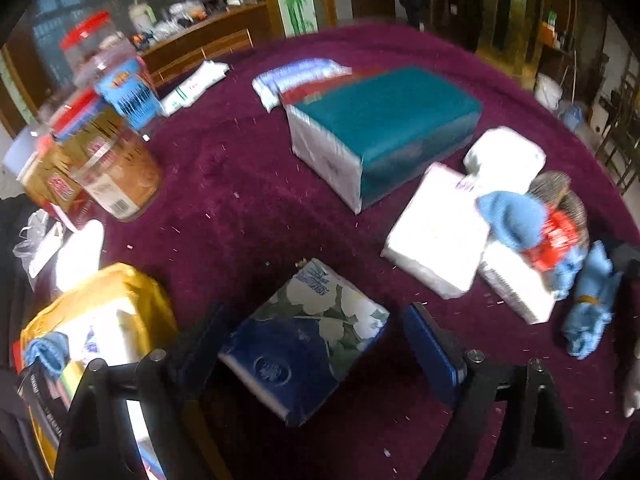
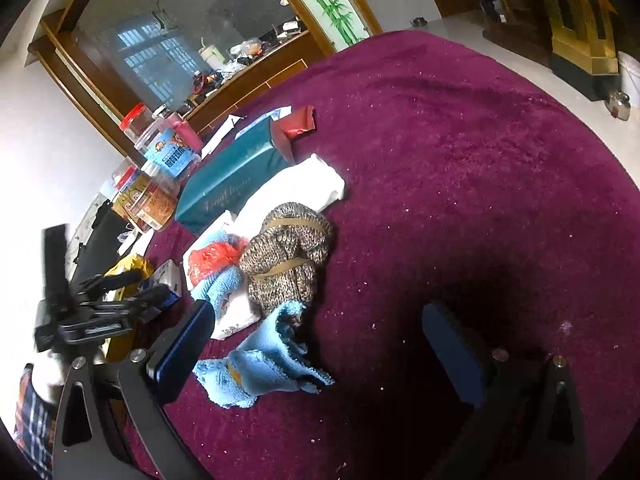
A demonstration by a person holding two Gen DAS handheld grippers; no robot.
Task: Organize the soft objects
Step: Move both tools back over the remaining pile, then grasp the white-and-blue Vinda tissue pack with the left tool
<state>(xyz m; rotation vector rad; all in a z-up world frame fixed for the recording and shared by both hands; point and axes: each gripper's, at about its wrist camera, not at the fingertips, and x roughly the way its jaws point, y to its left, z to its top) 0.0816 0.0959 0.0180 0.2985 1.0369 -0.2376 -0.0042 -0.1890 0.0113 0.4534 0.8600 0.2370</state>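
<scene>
1. Left gripper (image 1: 316,344) pointing steeply down over the round table (image 1: 240,184) with its purple plush cover, jaws spread wide.
2. Between those jaws, not pressed by either pad: a floral tissue pack (image 1: 308,340), blue and white, lying on the plush; clear gap to the right finger, left finger just beside its near corner.
3. Further off in the left wrist view: a large teal tissue pack (image 1: 384,128) near the table's middle, a striped blue-white pack (image 1: 296,76) touching its far end, a small white pack (image 1: 196,86) near the far edge.
4. To the right of the teal pack: three white tissue packs (image 1: 436,236) close together, with a blue cloth (image 1: 512,216), a red plastic bag (image 1: 556,240) and a brown knitted bundle (image 1: 560,196) heaped on them.
5. At the left edge: clear snack jars with red lids (image 1: 100,160), and nearer, a yellow tissue pack (image 1: 104,312) just beside the left finger.
6. Right gripper (image 2: 320,344) angled down over bare plush, jaws wide apart, nothing between the pads.
7. Just beside its left finger: a second blue cloth (image 2: 264,364), crumpled on the table, touching the knitted bundle (image 2: 288,252).
8. Left gripper (image 2: 156,300) also visible at the left edge of the right wrist view, over the floral pack, mostly hidden there.
</scene>
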